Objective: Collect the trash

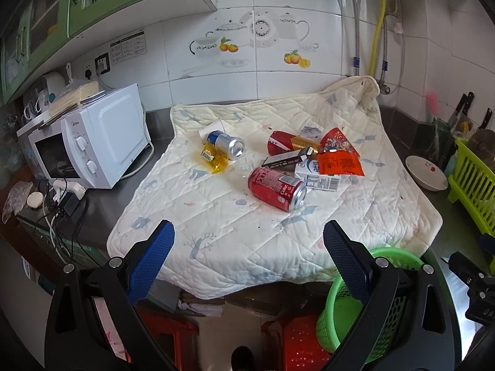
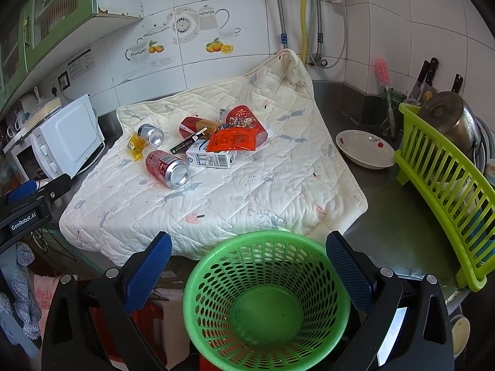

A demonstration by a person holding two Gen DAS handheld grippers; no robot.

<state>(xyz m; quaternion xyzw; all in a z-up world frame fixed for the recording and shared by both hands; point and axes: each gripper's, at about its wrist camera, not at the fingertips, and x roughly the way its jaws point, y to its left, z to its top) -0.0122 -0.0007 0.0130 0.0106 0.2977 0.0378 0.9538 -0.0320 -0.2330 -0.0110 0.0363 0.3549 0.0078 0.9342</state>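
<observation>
Quilted mat (image 2: pixel 235 198) strewn with cans and wrappers, green basket (image 2: pixel 266 296) seemingly empty, both hand-held grippers (image 1: pixel 247 232) (image 2: pixel 247 244) wide apart.

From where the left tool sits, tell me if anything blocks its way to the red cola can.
Nothing visible does. Only bare quilt lies between the open left tool and the red cola can, which lies on its side nearest the front edge.

I'm seeing a bright green perforated basket (image 2: pixel 266 296) under my right gripper's (image 2: pixel 247 266) blue pads, and ahead a cream quilted cloth (image 1: pixel 247 216) with pale blue-grey prints showing, a red cola can (image 1: pixel 277 188), a silver-blue can (image 1: pixel 225 144), and an orange packet (image 1: pixel 338 163).
</observation>
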